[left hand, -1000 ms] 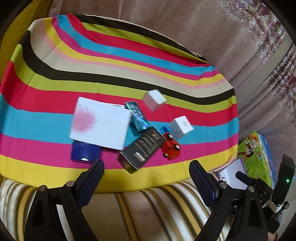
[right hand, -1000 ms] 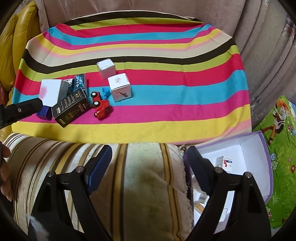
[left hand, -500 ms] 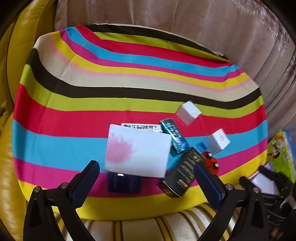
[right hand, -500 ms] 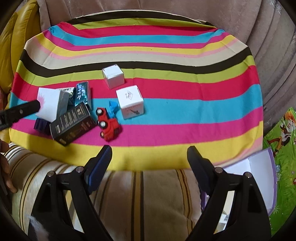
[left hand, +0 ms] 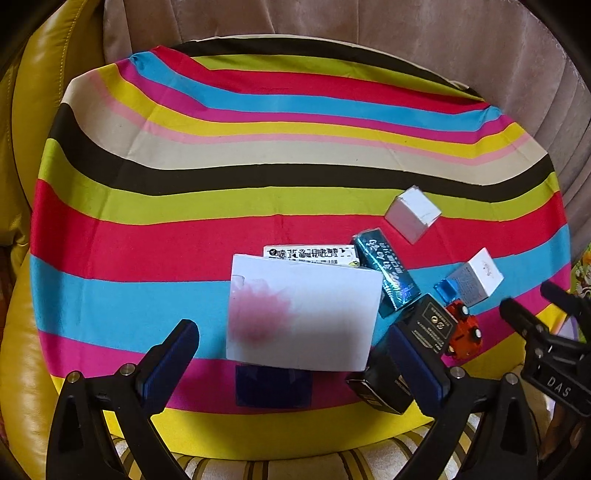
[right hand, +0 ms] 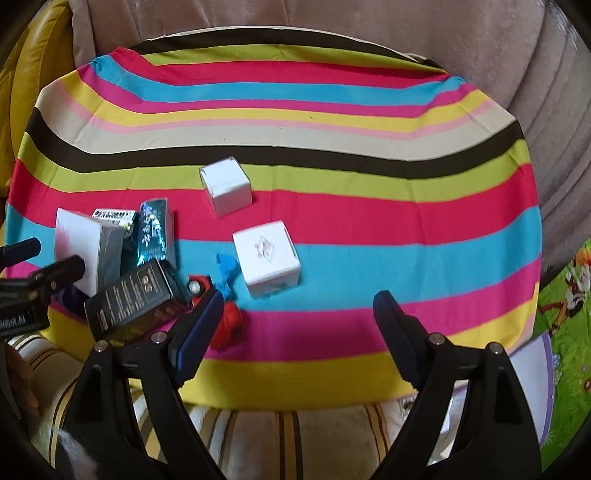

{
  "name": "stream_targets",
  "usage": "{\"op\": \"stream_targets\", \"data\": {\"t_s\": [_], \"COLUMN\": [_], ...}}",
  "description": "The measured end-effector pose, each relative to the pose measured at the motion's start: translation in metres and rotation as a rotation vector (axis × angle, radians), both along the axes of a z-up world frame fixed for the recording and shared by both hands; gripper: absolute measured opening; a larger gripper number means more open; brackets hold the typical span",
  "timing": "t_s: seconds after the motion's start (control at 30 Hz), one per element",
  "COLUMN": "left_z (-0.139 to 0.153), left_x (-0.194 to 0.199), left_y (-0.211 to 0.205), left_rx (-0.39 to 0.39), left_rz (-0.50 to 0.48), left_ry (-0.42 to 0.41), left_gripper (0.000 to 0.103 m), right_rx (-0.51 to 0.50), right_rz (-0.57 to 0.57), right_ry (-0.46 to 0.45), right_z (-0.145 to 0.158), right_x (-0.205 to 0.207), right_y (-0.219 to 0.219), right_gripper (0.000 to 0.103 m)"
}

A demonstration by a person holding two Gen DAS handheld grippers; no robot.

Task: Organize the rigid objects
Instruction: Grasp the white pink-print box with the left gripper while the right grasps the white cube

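Several boxes and a toy lie on a striped cloth [left hand: 184,229]. A large white box with a pink flower [left hand: 301,317] lies on a dark blue box [left hand: 273,386]. My left gripper [left hand: 295,354] is open, its fingers on either side of the white box. Beside it lie a teal box [left hand: 388,271], a black box [left hand: 417,343], a red toy car [left hand: 463,334] and two white cubes [left hand: 413,212] [left hand: 480,277]. My right gripper [right hand: 295,325] is open and empty, just in front of the nearer white cube [right hand: 266,258]. The toy car [right hand: 227,321] sits by its left finger.
The cloth covers a sofa seat with a beige backrest [right hand: 332,18] and a yellow leather cushion [left hand: 22,184] at the left. A purple-edged open box [right hand: 532,373] and a green cartoon mat [right hand: 565,314] lie at the right, below the seat's edge.
Both grippers have moved forward over the seat. The left one has closed in on the white flower box, the right one on the white cube. No object has moved.
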State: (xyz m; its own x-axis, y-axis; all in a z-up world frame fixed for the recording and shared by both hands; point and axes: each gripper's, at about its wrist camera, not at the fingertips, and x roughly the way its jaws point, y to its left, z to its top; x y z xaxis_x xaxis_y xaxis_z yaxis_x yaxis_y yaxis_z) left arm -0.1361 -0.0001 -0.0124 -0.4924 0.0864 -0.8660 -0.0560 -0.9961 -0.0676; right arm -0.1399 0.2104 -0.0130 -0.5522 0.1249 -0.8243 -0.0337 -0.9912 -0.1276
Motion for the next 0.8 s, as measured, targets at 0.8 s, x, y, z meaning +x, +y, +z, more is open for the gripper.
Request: {"op": "stream_targets", "data": {"t_s": [0.8], "left_z": [-0.023], "left_x": [-0.020], "left_y": [-0.002], "left_rx": [0.022], "left_rz": [-0.003], "left_ry": [-0.077], "left_gripper": [0.102], "right_rx": [-0.013], "right_rz": [0.022], "right_ry": [-0.068], "right_z": [-0.031], "right_x": [-0.035], "right_y": [0.001], "right_gripper": [0.073]}}
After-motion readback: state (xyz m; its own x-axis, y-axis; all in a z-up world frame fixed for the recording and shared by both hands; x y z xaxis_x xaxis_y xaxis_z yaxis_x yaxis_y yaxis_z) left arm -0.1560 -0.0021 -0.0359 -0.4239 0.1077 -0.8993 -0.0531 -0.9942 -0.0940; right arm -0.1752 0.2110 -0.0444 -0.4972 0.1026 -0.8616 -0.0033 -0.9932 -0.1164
